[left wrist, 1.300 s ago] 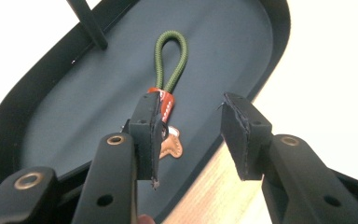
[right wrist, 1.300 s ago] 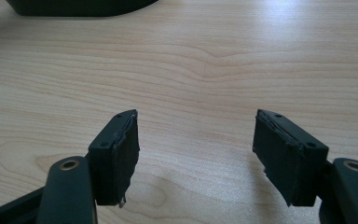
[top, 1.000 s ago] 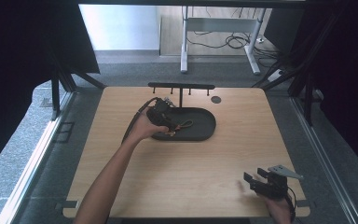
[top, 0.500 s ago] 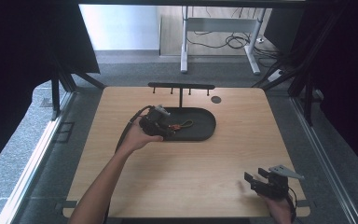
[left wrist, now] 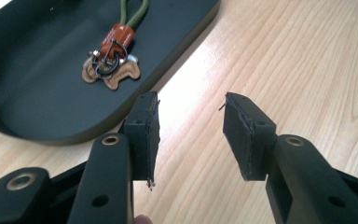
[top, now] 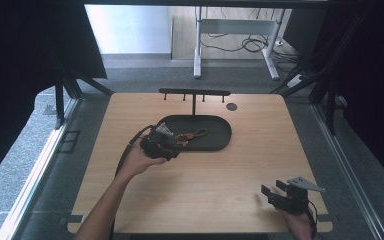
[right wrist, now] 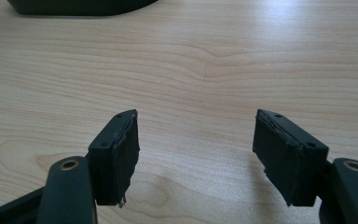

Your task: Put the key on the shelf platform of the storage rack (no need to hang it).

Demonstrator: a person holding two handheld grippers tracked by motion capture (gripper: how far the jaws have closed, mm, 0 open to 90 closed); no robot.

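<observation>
The left claw (left wrist: 190, 135), jaws parted with nothing between them, hangs over bare bench (left wrist: 279, 70) at the tray's (left wrist: 37, 93) near rim; the keyring (left wrist: 113, 63) lies inside the tray, ahead and left of the jaws, apart from them. The right claw (right wrist: 196, 154) rests wide open and empty over wood, well away. Likely trouble: a reach from this side could knock the tray rim and slide the tray, or the pads could pinch only the thin metal ring or cord, letting the flat leather tag slip free.
</observation>
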